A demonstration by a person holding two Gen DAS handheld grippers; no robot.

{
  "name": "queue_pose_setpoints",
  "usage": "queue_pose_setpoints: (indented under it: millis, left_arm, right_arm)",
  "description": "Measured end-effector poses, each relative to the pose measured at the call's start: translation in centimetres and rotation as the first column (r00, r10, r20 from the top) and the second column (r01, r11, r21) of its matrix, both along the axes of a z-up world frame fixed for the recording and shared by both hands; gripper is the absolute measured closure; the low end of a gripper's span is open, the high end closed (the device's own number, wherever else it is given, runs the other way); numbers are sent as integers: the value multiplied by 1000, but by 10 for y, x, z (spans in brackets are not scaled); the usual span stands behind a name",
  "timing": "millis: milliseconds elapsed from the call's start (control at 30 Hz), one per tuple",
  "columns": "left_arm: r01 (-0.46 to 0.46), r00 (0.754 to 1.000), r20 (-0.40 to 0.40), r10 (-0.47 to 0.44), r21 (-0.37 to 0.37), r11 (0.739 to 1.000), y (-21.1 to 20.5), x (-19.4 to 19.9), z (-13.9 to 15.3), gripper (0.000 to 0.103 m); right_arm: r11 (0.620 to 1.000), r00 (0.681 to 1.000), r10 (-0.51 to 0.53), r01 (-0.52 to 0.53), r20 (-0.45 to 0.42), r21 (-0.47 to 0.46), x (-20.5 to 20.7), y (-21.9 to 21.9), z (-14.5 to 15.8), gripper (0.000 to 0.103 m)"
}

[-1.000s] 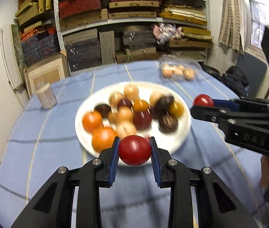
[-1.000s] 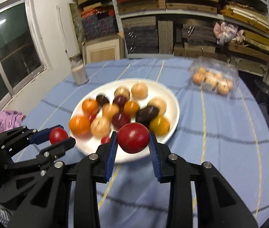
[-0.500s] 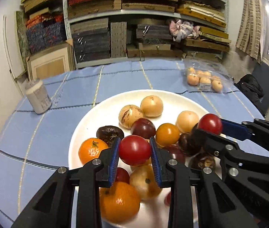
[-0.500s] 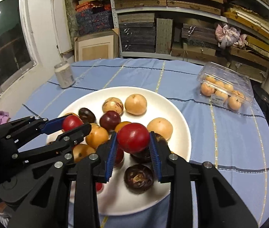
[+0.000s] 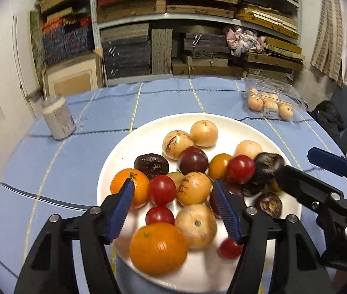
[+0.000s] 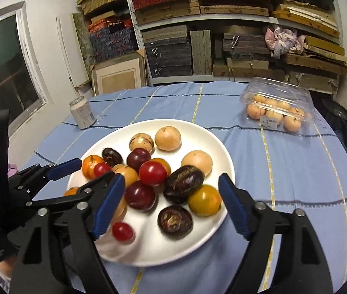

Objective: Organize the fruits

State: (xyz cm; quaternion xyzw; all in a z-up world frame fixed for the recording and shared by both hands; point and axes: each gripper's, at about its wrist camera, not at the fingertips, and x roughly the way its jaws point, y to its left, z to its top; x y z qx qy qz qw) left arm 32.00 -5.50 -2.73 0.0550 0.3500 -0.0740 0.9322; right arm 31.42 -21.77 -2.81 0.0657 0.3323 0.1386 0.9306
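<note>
- Fruits (image 5: pixel 193 188) heaped on white plate (image 5: pixel 114 161); dark oval fruit (image 6: pixel 184 180) lies slanted.
- Left gripper (image 5: pixel 174 208) and right gripper (image 6: pixel 171 205) just opened wide, empty.

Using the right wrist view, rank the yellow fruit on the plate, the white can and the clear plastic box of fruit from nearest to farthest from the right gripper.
1. Yellow fruit: on the white plate, just inside the right gripper's open jaws, right side.
2. White can: far left on the blue tablecloth.
3. Clear plastic box: far right; too close to the can to rank firmly.
</note>
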Motion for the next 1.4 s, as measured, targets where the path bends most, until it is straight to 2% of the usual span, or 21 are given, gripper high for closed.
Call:
queue_pose_setpoints:
  millis: [200, 300, 467, 567, 667, 867, 1133, 1300, 1400]
  left_arm:
    - [11, 999, 41, -12, 16, 1000, -9, -39, 14, 12]
    - [-4, 997, 72, 3, 9, 1000, -8, -63, 21, 4]
    - [-5, 996, 89, 4, 6, 1000, -5, -93, 26, 4]
    - [-31, 996, 78, 32, -19, 999, 2, -104, 24, 4]
    - [-78, 994, 76, 78, -3, 997, 6, -110, 23, 4]
    - [-68, 995, 69, 70, -31, 997, 10, -112, 22, 4]
    - [-90, 990, 107, 89, 6, 996, 6, -113, 23, 4]
    - [-66, 996, 59, 68, -30, 997, 8, -110, 19, 4]
    - [-77, 995, 62, 79, -26, 997, 9, -109, 19, 4]
  right_arm:
    - [1000, 997, -27, 27, 68, 4, -41, -2, 10, 6]
    - [998, 994, -66, 66, 87, -2, -62, -5, 13, 5]
    - [994, 991, -114, 113, 74, 7, -84, -15, 12, 4]
    - [992, 991, -122, 120, 57, 35, -93, -25, 8, 4]
    - [992, 993, -111, 110, 26, 57, -98, -30, 3, 4]
    - [993, 995, -101, 99, 26, 66, -101, -30, 2, 4]
    - [993, 996, -88, 87, 21, 77, -101, -32, 3, 4]
    - [992, 996, -88, 86, 25, 88, -100, -34, 6, 4]
    - [992, 996, -86, 84, 23, 92, -99, -34, 6, 4]
